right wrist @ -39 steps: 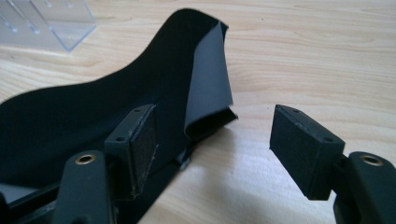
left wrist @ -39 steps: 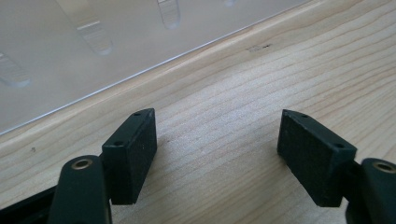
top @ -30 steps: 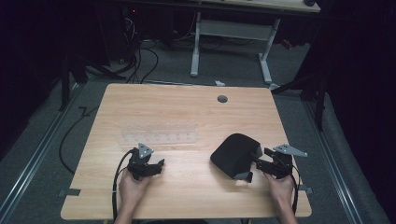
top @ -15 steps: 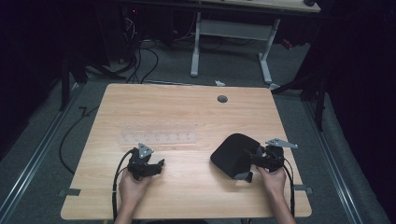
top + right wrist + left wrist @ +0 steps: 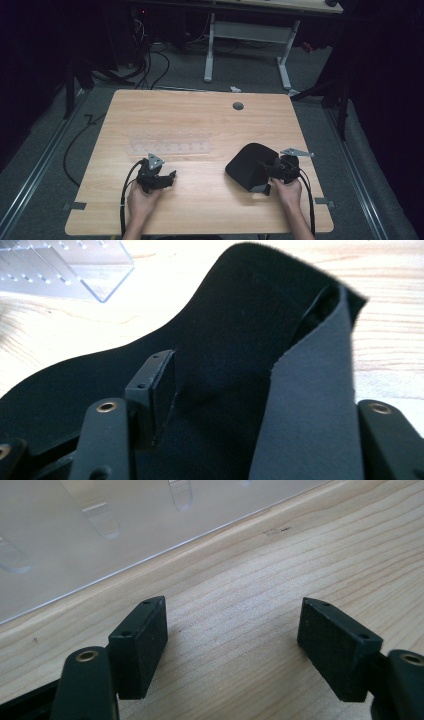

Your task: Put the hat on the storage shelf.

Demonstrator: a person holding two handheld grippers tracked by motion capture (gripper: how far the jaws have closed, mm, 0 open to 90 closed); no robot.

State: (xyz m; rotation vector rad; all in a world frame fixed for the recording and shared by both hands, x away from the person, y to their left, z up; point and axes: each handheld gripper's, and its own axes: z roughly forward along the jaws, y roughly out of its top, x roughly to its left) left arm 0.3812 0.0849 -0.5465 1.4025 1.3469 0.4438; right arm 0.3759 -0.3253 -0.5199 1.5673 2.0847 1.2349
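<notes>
Standing by, one saw a single wooden table (image 5: pixel 200 120) with one round grommet hole (image 5: pixel 238 106) near its far edge. On it lay one clear plastic rack (image 5: pixel 170 142), left of centre, and one black cloth pad (image 5: pixel 248 165) toward the near right, with a grey underside flap (image 5: pixel 310 410) folded up at its near edge.

Two grippers were at work, one in each hand. The left gripper (image 5: pixel 161 179) rested on the wood just near of the rack, its jaws spread wide and holding nothing, bare wood between them. The right gripper (image 5: pixel 267 170) sat at the pad's right edge, its jaws standing apart around the raised flap; whether they pinched it, I could not tell.

Compared with a second before, the right gripper had moved leftward, in over the pad's edge. The left gripper, rack and pad had stayed put.
</notes>
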